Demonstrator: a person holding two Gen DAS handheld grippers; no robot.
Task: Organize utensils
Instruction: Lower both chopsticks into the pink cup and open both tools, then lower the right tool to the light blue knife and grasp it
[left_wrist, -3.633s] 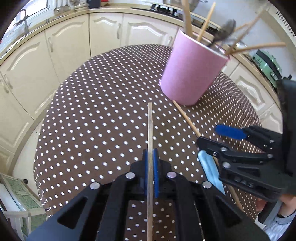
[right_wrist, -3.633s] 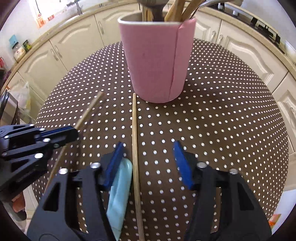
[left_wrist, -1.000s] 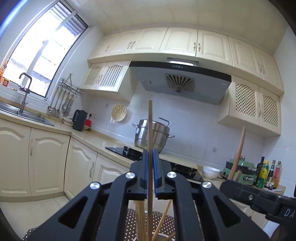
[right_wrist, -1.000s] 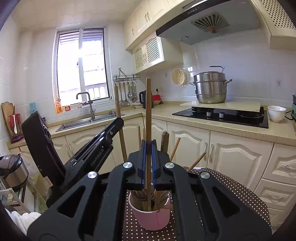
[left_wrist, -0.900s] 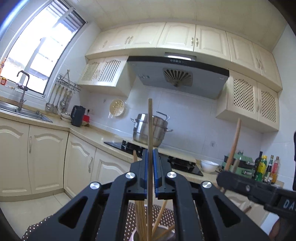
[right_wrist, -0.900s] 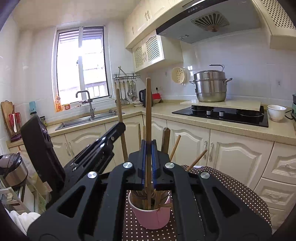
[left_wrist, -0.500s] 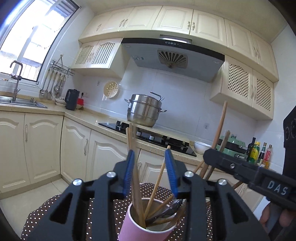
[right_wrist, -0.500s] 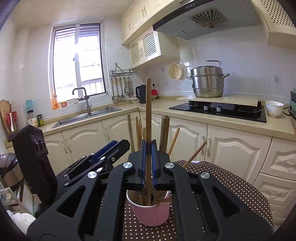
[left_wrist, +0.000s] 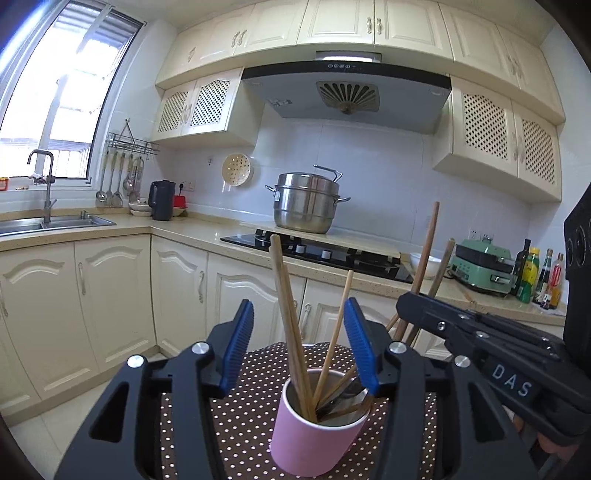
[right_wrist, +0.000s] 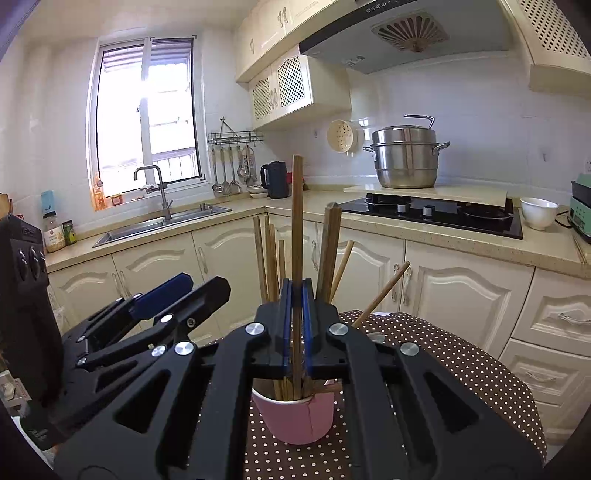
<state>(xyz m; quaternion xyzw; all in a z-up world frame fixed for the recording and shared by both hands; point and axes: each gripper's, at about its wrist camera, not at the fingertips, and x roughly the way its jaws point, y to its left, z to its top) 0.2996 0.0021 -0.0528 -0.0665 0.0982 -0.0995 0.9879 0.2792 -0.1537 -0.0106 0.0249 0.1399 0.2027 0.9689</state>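
Right gripper (right_wrist: 296, 325) clamped on 1 upright chopstick (right_wrist: 297, 221), tip down inside pink cup (right_wrist: 295, 417) on dotted surface (right_wrist: 461, 369). Left gripper (left_wrist: 298, 350) spread wide, empty, above same cup. Insertion step, likely; next: release, then lift clear.

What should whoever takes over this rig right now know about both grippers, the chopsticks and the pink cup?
Left gripper: open, empty, hanging above the pink cylindrical cup.
Right gripper: shut on a long brown wooden chopstick, held upright, its lower end at or inside the cup's mouth.
The cup stands on the brown polka-dot tablecloth and holds several wooden chopsticks plus a dark metal utensil.
Done: the left's chopstick appears to be in the cup.
Left: open the right fingers to drop its chopstick in, then check the table, mostly hidden in both views, for anything left.
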